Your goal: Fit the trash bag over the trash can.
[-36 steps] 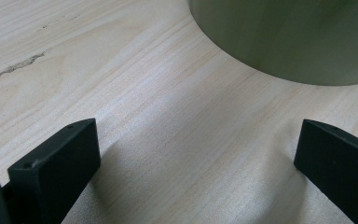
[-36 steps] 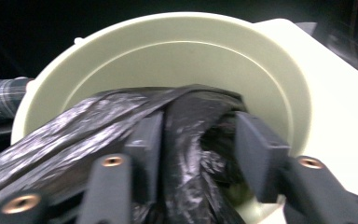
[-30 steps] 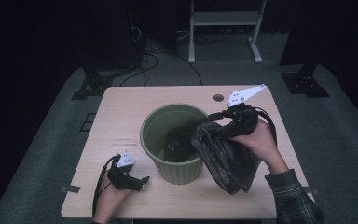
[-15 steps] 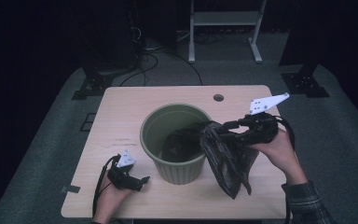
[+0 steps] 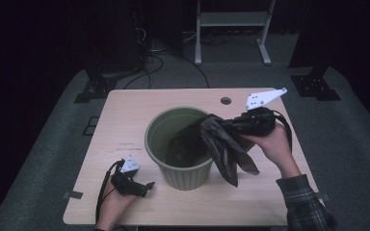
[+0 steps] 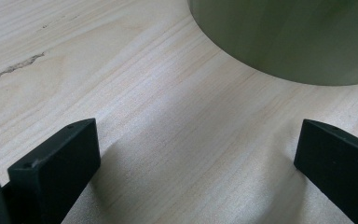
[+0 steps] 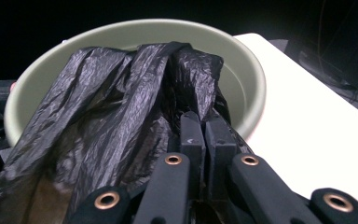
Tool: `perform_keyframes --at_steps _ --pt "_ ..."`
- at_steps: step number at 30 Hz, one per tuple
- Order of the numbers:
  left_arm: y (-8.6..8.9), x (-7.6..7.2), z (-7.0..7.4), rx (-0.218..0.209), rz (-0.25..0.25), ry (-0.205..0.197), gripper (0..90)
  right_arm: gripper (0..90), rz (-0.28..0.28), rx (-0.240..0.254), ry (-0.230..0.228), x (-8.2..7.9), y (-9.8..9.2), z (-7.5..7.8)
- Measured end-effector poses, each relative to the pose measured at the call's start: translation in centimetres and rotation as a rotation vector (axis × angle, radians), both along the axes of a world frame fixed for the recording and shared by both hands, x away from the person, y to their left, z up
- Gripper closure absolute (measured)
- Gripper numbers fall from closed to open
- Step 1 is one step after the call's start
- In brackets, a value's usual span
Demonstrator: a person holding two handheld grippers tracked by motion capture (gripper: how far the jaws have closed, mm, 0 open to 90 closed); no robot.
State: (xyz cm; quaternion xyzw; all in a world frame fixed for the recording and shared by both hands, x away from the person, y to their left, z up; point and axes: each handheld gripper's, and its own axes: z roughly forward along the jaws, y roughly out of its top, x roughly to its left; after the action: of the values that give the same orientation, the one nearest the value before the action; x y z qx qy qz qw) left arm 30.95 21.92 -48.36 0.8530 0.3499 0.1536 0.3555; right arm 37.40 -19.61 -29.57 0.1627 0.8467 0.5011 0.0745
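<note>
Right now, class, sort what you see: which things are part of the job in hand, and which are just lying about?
In the job:
- black plastic bag, pinched by the right gripper
- green bin, bag partly inside
- left gripper, open, resting on the table

Lying about:
- cables on the floor
- metal stand behind the table

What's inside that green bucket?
Part of a black plastic bag lies inside the green bucket and drapes over its rim, pinched by the right hand-held gripper. The bag hides the bottom.
</note>
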Motion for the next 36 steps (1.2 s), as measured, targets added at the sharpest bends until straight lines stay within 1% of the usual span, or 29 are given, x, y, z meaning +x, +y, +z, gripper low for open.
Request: perform_keyframes --at_steps 4,6,9,11,14,16,19,20,22,24,27,31,33,36 --pt "0.0 0.0 0.0 0.0 -0.001 0.0 0.0 88.2 0.032 -0.011 -0.006 0.6 2.5 0.2" --pt "0.0 0.0 0.0 -0.001 -0.006 0.0 0.0 88.6 0.058 -0.014 -0.005 0.8 3.8 0.2" --pt "0.4 -0.1 0.1 -0.012 -0.014 0.001 0.0 88.6 0.091 -0.021 -0.011 0.8 5.5 0.2" --pt "0.7 -0.3 0.6 -0.018 -0.01 -0.019 0.0 88.6 0.104 -0.025 -0.012 0.8 6.3 0.2" --pt "1.4 -0.6 1.9 -0.053 -0.01 -0.048 0.0 88.6 0.118 -0.033 -0.009 0.8 7.2 0.1" --pt "1.9 -0.9 2.8 -0.094 -0.024 -0.067 0.0 88.6 0.126 -0.036 -0.008 0.9 7.5 0.0" --pt "2.5 -1.3 4.2 -0.173 -0.052 -0.089 0.0 88.6 0.127 -0.038 -0.004 0.9 7.5 -0.1" --pt "2.6 -1.4 4.6 -0.191 -0.064 -0.092 0.0 88.6 0.127 -0.035 -0.005 0.9 7.5 -0.1" --pt "2.7 -1.6 5.7 -0.212 -0.096 -0.1 0.0 88.6 0.131 -0.029 -0.002 1.0 7.4 -0.1" --pt "2.6 -1.8 6.5 -0.222 -0.114 -0.109 0.0 88.5 0.133 -0.027 0.002 1.1 7.3 -0.2" --pt "2.5 -1.9 7.9 -0.248 -0.144 -0.12 0.0 88.5 0.137 -0.023 0.007 1.2 7.4 -0.4" --pt "2.3 -2.0 9.6 -0.273 -0.181 -0.128 0.0 88.5 0.14 -0.025 0.006 1.3 7.5 -0.4" --pt "2.1 -2.1 10.5 -0.28 -0.201 -0.136 0.0 88.5 0.14 -0.024 0.006 1.3 7.4 -0.4" --pt "1.6 -2.2 11.8 -0.283 -0.215 -0.153 0.0 88.5 0.139 -0.024 0.008 1.3 7.4 -0.4"
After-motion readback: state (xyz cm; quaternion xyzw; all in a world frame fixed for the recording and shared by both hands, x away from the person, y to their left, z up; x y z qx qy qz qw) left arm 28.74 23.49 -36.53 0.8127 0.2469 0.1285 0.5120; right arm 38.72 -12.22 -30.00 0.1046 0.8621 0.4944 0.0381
